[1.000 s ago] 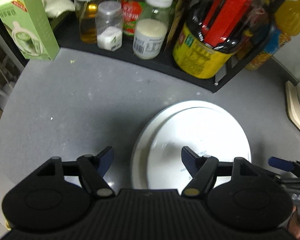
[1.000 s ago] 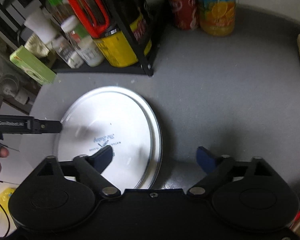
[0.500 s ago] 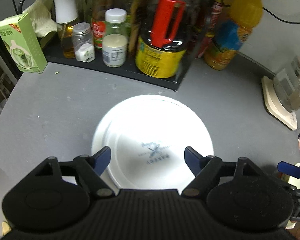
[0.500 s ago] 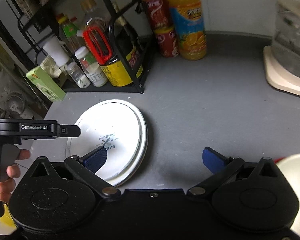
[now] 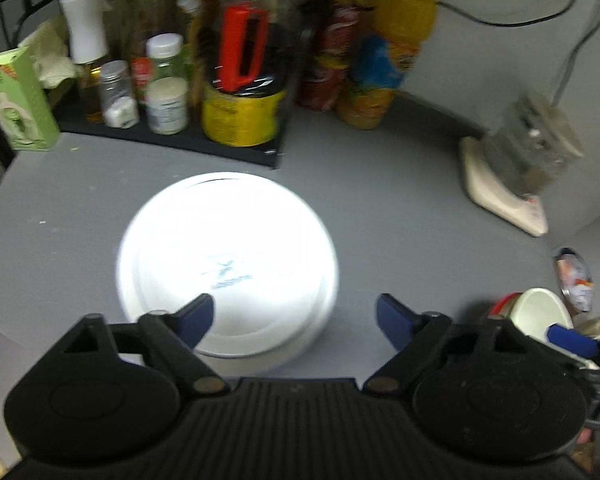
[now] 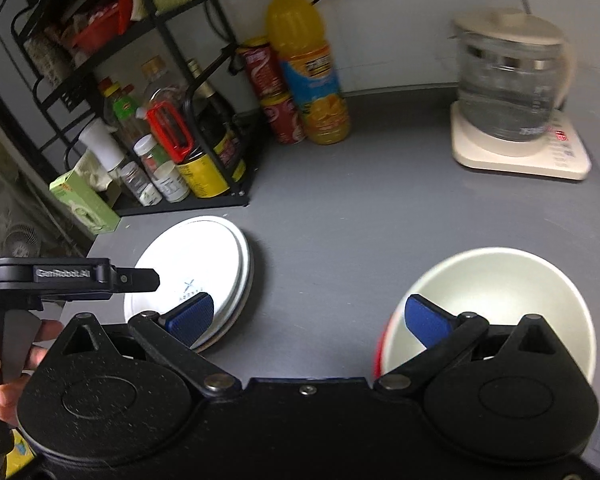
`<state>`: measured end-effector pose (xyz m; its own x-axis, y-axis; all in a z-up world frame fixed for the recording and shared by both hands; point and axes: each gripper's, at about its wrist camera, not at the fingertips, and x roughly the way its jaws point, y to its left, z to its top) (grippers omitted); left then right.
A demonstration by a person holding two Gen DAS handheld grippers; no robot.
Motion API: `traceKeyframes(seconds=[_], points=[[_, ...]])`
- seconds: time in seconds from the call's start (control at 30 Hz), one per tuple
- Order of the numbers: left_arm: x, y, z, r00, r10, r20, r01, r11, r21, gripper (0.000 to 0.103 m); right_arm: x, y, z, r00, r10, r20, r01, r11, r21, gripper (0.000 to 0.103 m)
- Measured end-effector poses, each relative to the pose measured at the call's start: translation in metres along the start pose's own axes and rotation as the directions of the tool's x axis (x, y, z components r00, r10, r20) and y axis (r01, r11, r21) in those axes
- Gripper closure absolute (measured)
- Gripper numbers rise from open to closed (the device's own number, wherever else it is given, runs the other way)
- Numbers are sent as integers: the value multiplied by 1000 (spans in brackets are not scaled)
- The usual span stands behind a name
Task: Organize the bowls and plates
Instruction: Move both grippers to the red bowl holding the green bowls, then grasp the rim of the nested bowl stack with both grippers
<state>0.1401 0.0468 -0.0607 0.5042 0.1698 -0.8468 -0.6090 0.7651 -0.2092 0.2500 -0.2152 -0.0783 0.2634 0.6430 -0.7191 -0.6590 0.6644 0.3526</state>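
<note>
Left tool [image 5: 292,314] opening, empty, over stacked plates [image 5: 228,260] — right tool [image 6: 307,314] spread wide, empty, near bowl [image 6: 500,292].

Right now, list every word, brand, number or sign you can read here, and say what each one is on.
"GenRobot.AI": on the side of the left gripper, seen from the right wrist.
Blue print under a cross mark on the top plate of the stack: too blurred to read.
Labels on the orange drink bottle, red cans and rack jars: blurred, unreadable.
Kettle base markings: too small.
</note>
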Motion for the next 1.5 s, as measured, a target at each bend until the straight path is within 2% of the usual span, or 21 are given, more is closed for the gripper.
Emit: traceKeyframes(seconds=[0.07, 0.27, 0.4, 0.5, 0.87, 1.23, 1.4, 1.5], points=[[-3, -9, -3, 1000, -8, 10, 8, 1000, 11, 5, -5, -5, -5, 1000, -11, 7, 11, 1000, 10, 0], [-5, -31, -11, 997, -76, 8, 75, 997, 34, 4, -23, -20, -18, 998, -48, 39, 46, 998, 34, 0], [-6, -54, -17, 997, -76, 3, 75, 991, 113, 4, -35, -31, -26, 996, -76, 57, 72, 996, 60, 0], [-8, -71, -21, 994, -106, 2, 104, 982, 158, 4, -44, -39, -32, 993, -100, 65, 95, 992, 79, 0], [10, -118, -29, 982, -179, -63, 189, 947, 259, 4, -57, -72, -47, 980, -185, 68, 170, 969, 179, 0], [44, -154, -29, 964, -215, -155, 252, 923, 290, 6, -57, -111, -60, 971, -238, 21, 220, 922, 319, 1], [64, -163, -30, 953, -225, -202, 277, 916, 289, 7, -47, -126, -67, 971, -238, -11, 225, 900, 373, 10], [79, -168, -30, 942, -227, -246, 294, 913, 284, 13, -38, -136, -73, 973, -225, -51, 225, 877, 424, 21]])
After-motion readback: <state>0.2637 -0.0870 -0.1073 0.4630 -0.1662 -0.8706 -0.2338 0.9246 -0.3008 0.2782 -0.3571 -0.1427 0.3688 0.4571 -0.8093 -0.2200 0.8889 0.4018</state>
